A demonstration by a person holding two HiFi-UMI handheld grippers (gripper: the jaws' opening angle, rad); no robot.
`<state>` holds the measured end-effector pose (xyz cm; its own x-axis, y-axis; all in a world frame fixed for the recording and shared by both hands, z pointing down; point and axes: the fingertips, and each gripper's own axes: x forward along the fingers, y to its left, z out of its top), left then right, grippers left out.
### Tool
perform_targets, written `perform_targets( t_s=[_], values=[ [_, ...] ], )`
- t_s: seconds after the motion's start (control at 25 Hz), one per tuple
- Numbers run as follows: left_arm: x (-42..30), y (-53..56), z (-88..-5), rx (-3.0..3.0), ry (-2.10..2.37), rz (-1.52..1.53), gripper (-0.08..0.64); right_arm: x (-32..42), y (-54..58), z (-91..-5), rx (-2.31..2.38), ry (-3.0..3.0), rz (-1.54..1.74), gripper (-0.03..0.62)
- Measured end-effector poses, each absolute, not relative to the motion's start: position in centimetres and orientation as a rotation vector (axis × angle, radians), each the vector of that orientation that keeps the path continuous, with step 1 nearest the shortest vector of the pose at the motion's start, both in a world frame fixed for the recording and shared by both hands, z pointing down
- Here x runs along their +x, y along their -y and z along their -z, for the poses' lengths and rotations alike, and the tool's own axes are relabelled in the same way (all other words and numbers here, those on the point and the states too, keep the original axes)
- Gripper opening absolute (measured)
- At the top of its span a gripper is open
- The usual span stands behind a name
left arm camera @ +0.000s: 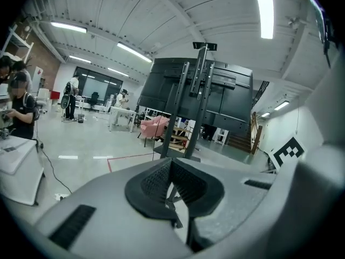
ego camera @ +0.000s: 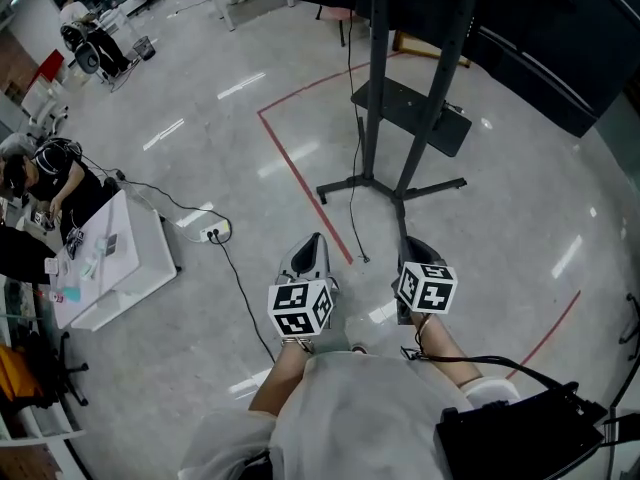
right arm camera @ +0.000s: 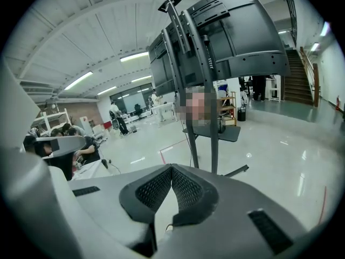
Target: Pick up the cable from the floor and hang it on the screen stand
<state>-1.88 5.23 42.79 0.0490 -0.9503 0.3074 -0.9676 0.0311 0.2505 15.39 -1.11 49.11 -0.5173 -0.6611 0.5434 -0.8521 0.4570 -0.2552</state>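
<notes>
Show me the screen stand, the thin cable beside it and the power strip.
Screen stand [ego camera: 375, 88]: head view, upright pole.
Cable [ego camera: 354, 223]: head view, its lower stretch.
Power strip [ego camera: 214, 233]: head view, white body.

Floor [ego camera: 500, 218]: glossy grey, polished, mirror-bright under lamps.
Screen stand [ego camera: 374, 98]: matt black metal.
Cable [ego camera: 354, 223]: thin, black, smooth sheath.
Left gripper [left arm camera: 171, 161], right gripper [right arm camera: 171, 167]: matt grey plastic shells; pads [left arm camera: 153, 183] black, finely ribbed.
Table [ego camera: 140, 253]: smooth white.

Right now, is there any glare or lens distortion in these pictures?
Head view: white streaks of glare lie on the glossy grey floor. Left gripper view: the long ceiling light strip is blown out. Right gripper view: fisheye bows the black screen stand, and the corners go dark.
</notes>
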Motion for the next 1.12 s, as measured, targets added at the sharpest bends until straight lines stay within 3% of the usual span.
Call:
perform_targets(
  t_s=[0.56, 1.12],
  values=[
    [-10.0, 11.9, -45.9, 1.997, 1.777, -0.136, -0.002, 6.6, 15.2, -51.2, 1.325, 2.262, -0.764, 0.018],
    [-11.3, 19.7, -60.0, 1.883, 1.687, -0.248, -0.002, 3.0, 23.1, -64.4, 1.25, 2.198, -0.829, 0.018]
  ],
)
